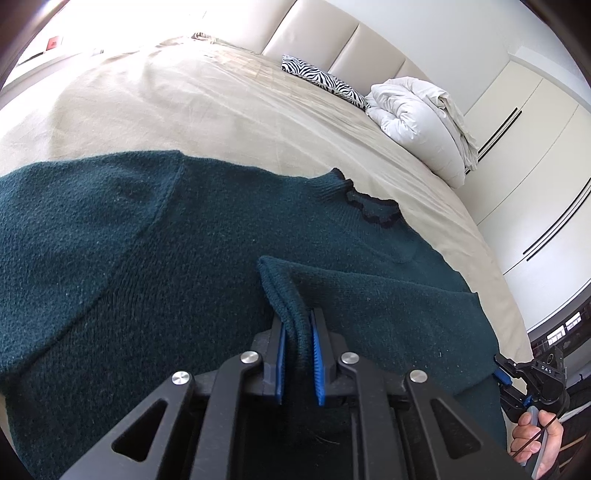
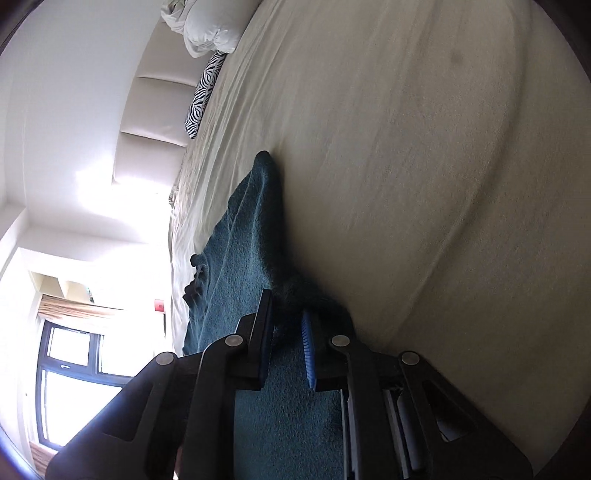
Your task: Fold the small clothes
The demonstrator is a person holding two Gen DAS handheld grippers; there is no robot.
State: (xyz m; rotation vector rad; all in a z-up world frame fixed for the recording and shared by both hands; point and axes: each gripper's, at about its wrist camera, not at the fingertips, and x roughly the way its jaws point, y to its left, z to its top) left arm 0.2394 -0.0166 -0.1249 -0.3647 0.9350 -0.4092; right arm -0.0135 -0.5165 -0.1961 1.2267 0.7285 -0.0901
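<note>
A dark teal knit sweater (image 1: 147, 258) lies spread on the beige bed sheet (image 1: 184, 103), its ruffled dark collar (image 1: 369, 206) toward the headboard. My left gripper (image 1: 298, 325) is shut on a bunched fold of the sweater, lifted over the body of the garment. My right gripper (image 2: 287, 325) is shut on another edge of the sweater (image 2: 243, 236), close above the sheet (image 2: 424, 184); it also shows at the right edge of the left wrist view (image 1: 517, 380), held by a hand.
A rolled white duvet (image 1: 417, 118) and a zebra-print pillow (image 1: 325, 79) lie at the padded headboard (image 1: 332, 33). White wardrobe doors (image 1: 535, 147) stand beside the bed. A window (image 2: 74, 369) shows in the right wrist view.
</note>
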